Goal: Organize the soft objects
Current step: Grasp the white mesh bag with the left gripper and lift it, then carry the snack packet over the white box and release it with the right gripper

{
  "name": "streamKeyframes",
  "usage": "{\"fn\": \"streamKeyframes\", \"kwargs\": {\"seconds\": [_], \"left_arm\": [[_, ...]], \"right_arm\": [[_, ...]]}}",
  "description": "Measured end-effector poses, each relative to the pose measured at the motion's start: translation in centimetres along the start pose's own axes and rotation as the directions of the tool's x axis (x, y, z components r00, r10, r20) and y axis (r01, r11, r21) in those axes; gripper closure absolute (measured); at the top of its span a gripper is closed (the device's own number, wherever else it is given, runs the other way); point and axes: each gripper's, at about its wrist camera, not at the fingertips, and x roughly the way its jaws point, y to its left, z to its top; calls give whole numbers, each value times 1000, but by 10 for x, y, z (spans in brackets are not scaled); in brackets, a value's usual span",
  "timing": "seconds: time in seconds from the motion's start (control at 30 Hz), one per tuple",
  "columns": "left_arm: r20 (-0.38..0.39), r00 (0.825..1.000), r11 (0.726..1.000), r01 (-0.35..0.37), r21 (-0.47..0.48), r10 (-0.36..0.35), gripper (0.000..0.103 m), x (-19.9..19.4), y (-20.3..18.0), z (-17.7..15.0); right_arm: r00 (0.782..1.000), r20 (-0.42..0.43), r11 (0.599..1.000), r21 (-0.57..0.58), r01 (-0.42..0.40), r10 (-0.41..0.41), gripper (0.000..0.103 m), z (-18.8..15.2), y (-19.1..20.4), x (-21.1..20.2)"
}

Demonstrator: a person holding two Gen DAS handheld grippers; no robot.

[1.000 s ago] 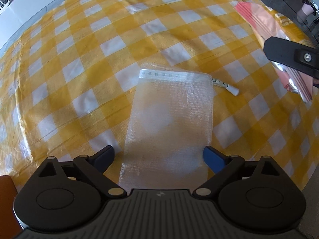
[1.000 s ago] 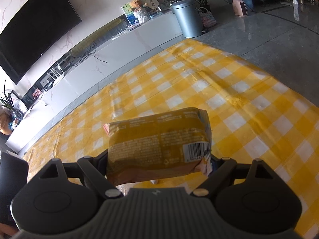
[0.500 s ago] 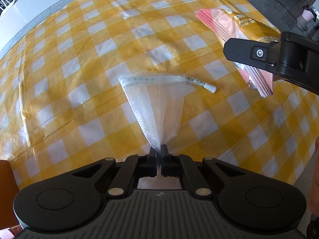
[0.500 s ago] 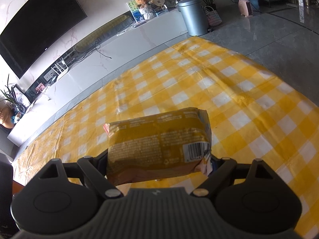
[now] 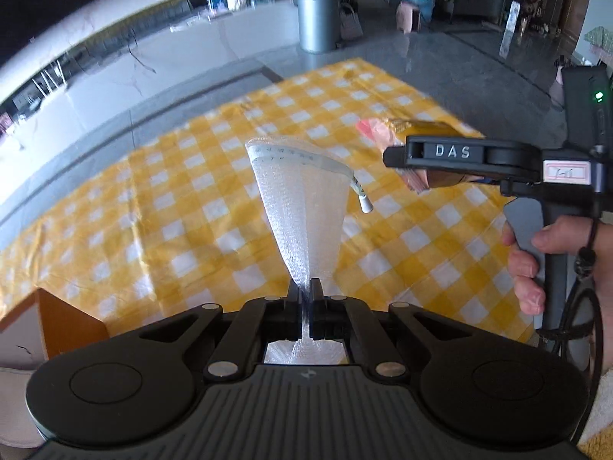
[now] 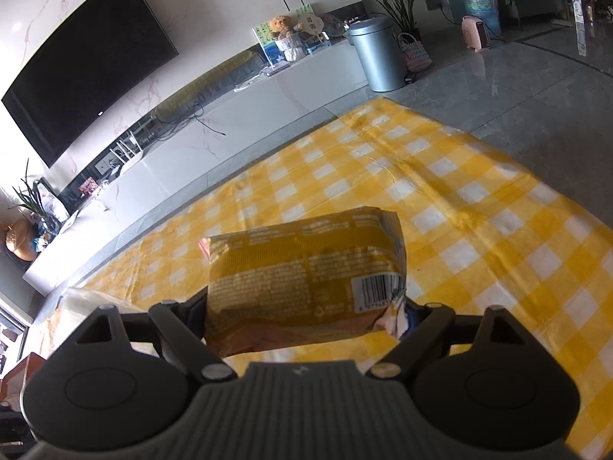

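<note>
2 claws are showing, each clamped on a soft thing above the yellow-and-white checked tabletop (image 5: pixel 161 207). Seen from the left wrist, the left claw (image 5: pixel 305 291) is pinching the narrow end of a white mesh pouch (image 5: pixel 302 207) between jaws that are standing together, with only the thin gathered netting between them. From that pinch the pouch is fanning out and standing clear of the cloth, its banded mouth at the far end and a short white cord tip (image 5: pixel 366 204) dangling at its right edge.

Off to the right in that view, the right claw (image 5: pixel 412 170) is holding a yellow snack packet (image 5: pixel 417 130) in the air, with a hand (image 5: pixel 536 264) wrapping the grey handle below it. From the right wrist, the same packet (image 6: pixel 302 272) is lying crosswise between jaws that are standing wide and pressing on its 2 ends, barcode toward the right.

An orange box corner (image 5: pixel 69 318) is showing at the lower left of the left view. Beyond the cloth, a grey bin (image 6: pixel 377 53), a dark television (image 6: pixel 80 92) and a water bottle (image 6: pixel 479 0) are standing in the room.
</note>
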Motion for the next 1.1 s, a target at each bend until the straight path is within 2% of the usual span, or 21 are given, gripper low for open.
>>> {"fn": "streamKeyframes", "kwargs": {"seconds": [0.07, 0.13, 0.23, 0.3, 0.4, 0.47, 0.53, 0.6, 0.67, 0.8, 0.9, 1.03, 1.1], "left_arm": [[108, 994, 999, -35, 6, 34, 100, -36, 5, -10], [207, 976, 997, -75, -5, 75, 100, -70, 12, -23], [269, 955, 992, -117, -53, 127, 100, -109, 29, -43], [278, 956, 991, -65, -119, 96, 100, -130, 49, -59], [309, 950, 978, 14, -210, 53, 100, -151, 80, -86], [324, 944, 960, 36, -278, 58, 100, -161, 101, -105], [331, 937, 929, 21, -368, 110, 100, -166, 129, -126], [315, 932, 877, -5, -481, 178, 100, -169, 157, -144], [306, 934, 840, 12, -543, 184, 100, -165, 175, -157], [278, 939, 820, -7, -572, 202, 100, -163, 201, -177], [283, 927, 786, -18, -618, 244, 100, -173, 217, -192], [305, 904, 767, -38, -641, 300, 100, -193, 229, -205], [306, 901, 762, -40, -647, 307, 100, -194, 232, -209]], "right_arm": [[999, 31, 999, -28, -39, 39, 17, 0, 11, -10], [995, 42, 995, -59, -84, 86, 17, -2, 27, -19], [983, 75, 981, -112, -161, 170, 17, -7, 56, -34], [966, 106, 962, -163, -217, 236, 17, -12, 79, -48], [927, 114, 919, -219, -326, 357, 17, -17, 118, -70], [898, 83, 879, -263, -397, 431, 17, -24, 148, -82], [880, 30, 835, -331, -440, 475, 17, -36, 183, -90], [884, -40, 816, -367, -446, 465, 17, -51, 219, -88], [891, -104, 815, -369, -448, 443, 17, -66, 249, -81], [876, -197, 773, -413, -481, 440, 17, -95, 298, -69], [873, -256, 752, -444, -487, 414, 17, -115, 328, -58], [891, -303, 745, -492, -449, 337, 17, -138, 362, -36], [901, -331, 739, -525, -422, 280, 17, -149, 379, -20]]}}
